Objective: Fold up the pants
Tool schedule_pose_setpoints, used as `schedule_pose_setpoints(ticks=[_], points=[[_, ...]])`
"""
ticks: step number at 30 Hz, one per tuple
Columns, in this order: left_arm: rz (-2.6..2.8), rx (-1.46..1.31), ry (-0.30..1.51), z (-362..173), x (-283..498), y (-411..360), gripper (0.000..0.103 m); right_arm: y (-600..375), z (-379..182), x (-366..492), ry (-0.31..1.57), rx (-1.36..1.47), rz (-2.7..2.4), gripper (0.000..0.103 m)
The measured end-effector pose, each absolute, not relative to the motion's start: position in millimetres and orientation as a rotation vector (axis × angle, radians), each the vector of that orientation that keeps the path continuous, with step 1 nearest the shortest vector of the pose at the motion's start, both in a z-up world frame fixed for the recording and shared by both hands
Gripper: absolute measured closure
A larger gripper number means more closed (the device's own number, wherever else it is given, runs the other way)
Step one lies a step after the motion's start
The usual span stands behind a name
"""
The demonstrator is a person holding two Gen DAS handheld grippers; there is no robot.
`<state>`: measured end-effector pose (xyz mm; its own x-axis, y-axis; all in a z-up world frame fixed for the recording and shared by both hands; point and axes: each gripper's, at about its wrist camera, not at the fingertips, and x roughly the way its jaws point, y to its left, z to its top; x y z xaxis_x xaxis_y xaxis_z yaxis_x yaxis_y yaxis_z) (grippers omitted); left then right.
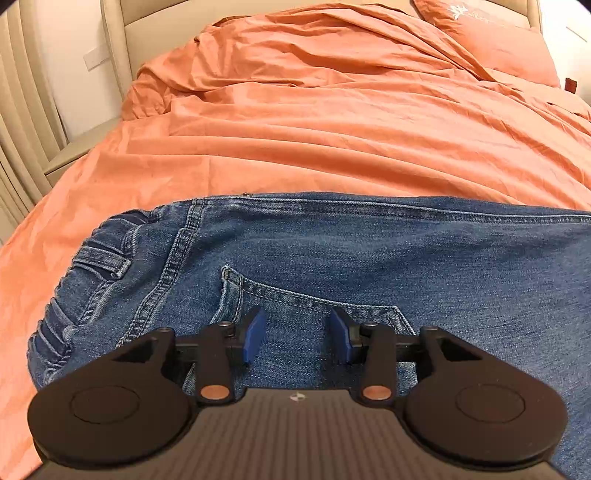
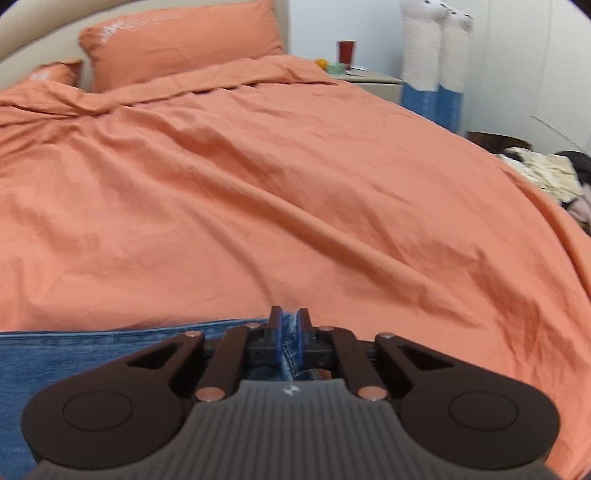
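Observation:
Blue denim pants [image 1: 332, 251] lie flat on the orange bedcover [image 1: 295, 129], waistband at the left, back pocket facing up. My left gripper [image 1: 297, 332] is open just above the back pocket, holding nothing. In the right wrist view the pants [image 2: 92, 350] reach in from the lower left. My right gripper [image 2: 290, 332] is shut on a denim edge, which shows as a strip of seam between the blue pads [image 2: 300, 341].
Orange pillows [image 2: 181, 40] lie at the head of the bed. A nightstand [image 2: 369, 79] with a red cup [image 2: 346, 51] stands at the far right. A pile of clothes [image 2: 546, 173] lies beyond the bed's right edge. A beige headboard [image 1: 147, 29] stands behind.

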<state>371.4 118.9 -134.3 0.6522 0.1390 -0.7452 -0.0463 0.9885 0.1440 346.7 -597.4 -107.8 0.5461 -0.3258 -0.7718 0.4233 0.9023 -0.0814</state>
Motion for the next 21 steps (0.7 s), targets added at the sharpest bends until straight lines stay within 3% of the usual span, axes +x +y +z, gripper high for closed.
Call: schedule_pose_setpoints(ticks=[5, 6, 10, 21], points=[[0.083, 0.11, 0.815, -111, 348, 117, 0.05, -594, -81, 330, 0.892, 0.119, -0.46, 0.103], [0.063, 0.106, 0.812, -106, 341, 116, 0.05, -588, -73, 323, 0.885, 0.111, -0.443, 0.096], [-0.048, 0.138, 0.805, -89, 304, 103, 0.05, -547, -51, 281, 0.866, 0.145, -0.295, 0.095], [-0.284, 0.324, 0.859, -100, 215, 60, 0.05, -317, -69, 157, 0.888, 0.156, 0.272, 0.082]])
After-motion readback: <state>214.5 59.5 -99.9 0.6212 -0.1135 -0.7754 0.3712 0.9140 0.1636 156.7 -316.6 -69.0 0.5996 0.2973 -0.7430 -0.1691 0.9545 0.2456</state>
